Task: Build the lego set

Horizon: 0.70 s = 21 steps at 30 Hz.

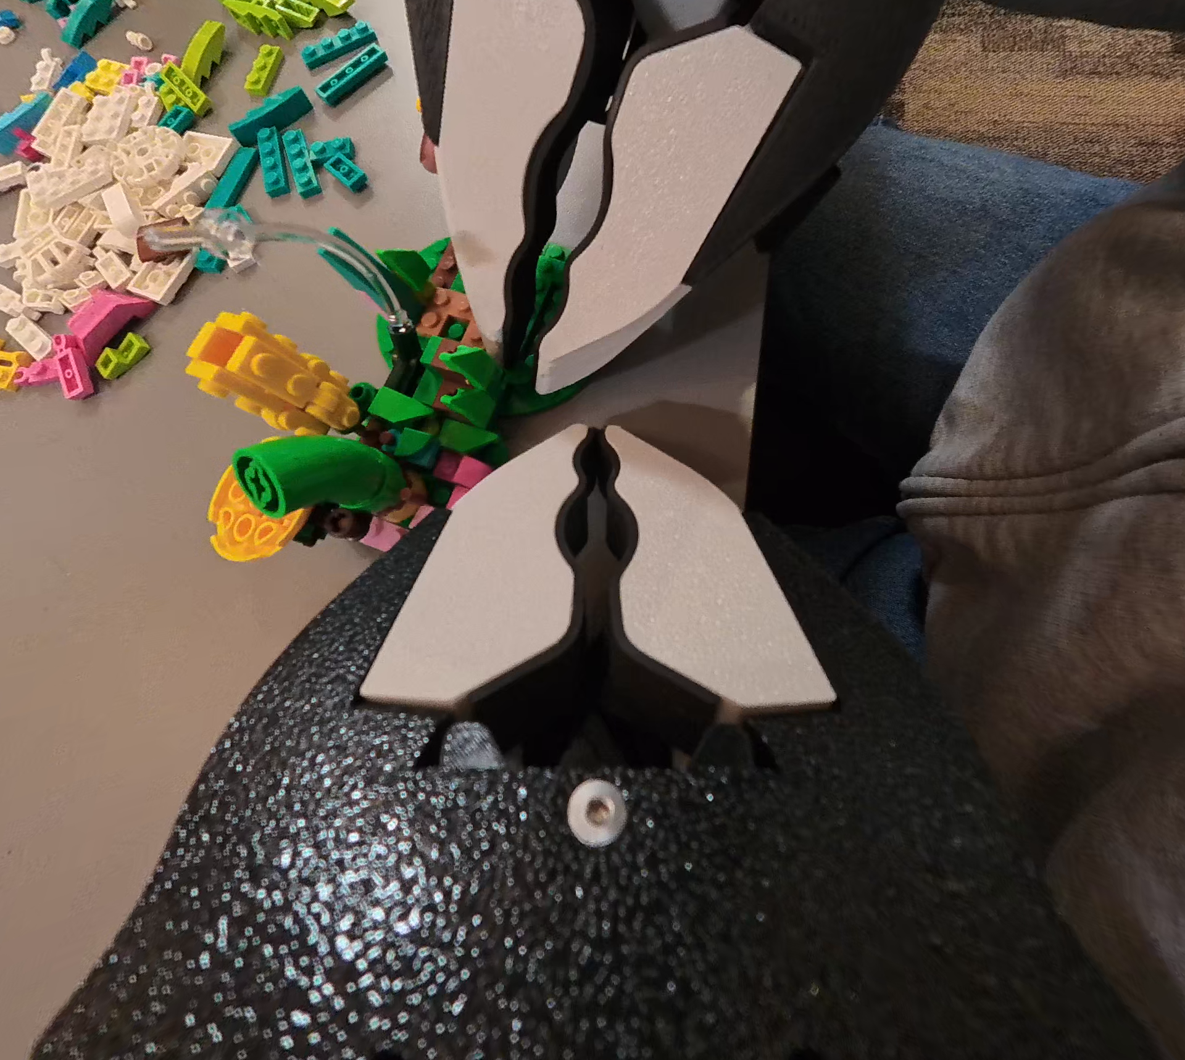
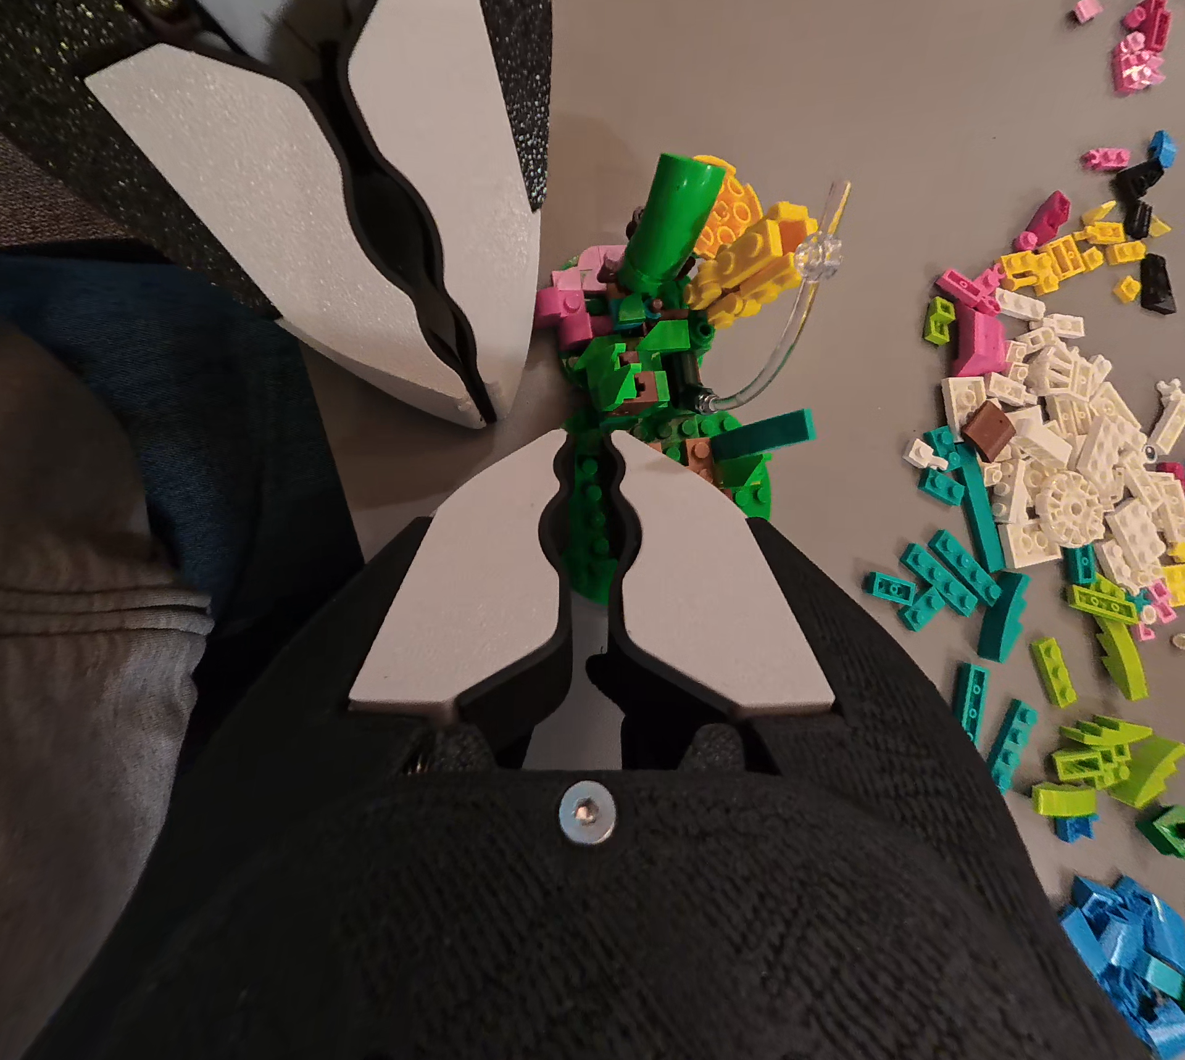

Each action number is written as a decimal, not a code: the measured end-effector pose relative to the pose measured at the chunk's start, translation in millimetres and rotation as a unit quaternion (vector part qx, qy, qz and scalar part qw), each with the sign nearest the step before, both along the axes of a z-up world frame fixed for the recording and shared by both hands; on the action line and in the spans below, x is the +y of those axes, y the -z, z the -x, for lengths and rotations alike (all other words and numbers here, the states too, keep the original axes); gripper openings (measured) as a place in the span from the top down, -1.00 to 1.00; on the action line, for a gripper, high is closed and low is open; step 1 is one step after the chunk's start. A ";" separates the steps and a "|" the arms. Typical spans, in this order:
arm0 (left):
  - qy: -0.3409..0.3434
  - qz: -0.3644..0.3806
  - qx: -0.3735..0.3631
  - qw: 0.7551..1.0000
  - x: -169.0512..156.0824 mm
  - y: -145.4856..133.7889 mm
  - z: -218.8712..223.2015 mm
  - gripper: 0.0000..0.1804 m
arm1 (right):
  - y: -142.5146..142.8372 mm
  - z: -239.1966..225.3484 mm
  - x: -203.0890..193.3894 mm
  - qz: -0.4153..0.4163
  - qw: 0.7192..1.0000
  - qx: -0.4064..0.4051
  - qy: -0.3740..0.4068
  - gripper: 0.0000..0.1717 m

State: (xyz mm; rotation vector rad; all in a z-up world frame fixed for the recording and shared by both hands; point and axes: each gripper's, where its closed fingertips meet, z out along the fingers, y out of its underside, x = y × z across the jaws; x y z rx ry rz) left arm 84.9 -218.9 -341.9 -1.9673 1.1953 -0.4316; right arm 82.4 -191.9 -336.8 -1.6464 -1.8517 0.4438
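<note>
Left wrist view: left gripper (image 1: pixel 595 432) closed on nothing, poised just beside the brick plant model (image 1: pixel 410 388) on the grey table (image 1: pixel 128 580).

Right wrist view: right gripper (image 2: pixel 588 439) narrowly parted, clamping the model's green round baseplate (image 2: pixel 593 516); loose bricks (image 2: pixel 1058 484) lie rightward.

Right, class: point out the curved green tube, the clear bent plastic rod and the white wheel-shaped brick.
curved green tube (image 2: pixel 667 221), right wrist view, mid-body.
clear bent plastic rod (image 2: pixel 779 353), right wrist view, curve.
white wheel-shaped brick (image 2: pixel 1069 509), right wrist view, hub.
</note>
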 end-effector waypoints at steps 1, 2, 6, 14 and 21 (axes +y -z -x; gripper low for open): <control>0.000 0.000 0.000 1.000 0.0 0.1 0.0 1.00 | 0.0 0.1 -0.1 0.001 1.000 0.001 0.000 0.93; 0.000 0.000 0.000 1.000 -0.1 0.2 0.0 1.00 | 0.0 0.3 -0.1 0.002 1.000 0.002 0.001 0.93; 0.001 0.001 0.002 1.000 -0.4 0.6 -0.1 1.00 | 0.0 0.8 -0.3 0.003 1.000 0.004 0.000 0.93; 0.002 0.002 0.000 1.000 -0.8 0.1 -0.2 1.00 | -6.0 -2.7 -4.1 0.007 1.000 0.014 -0.002 0.89; 0.003 0.003 -0.010 1.000 -1.0 -2.3 -0.9 1.00 | -27.3 -28.4 1.1 0.021 0.997 0.069 0.024 0.84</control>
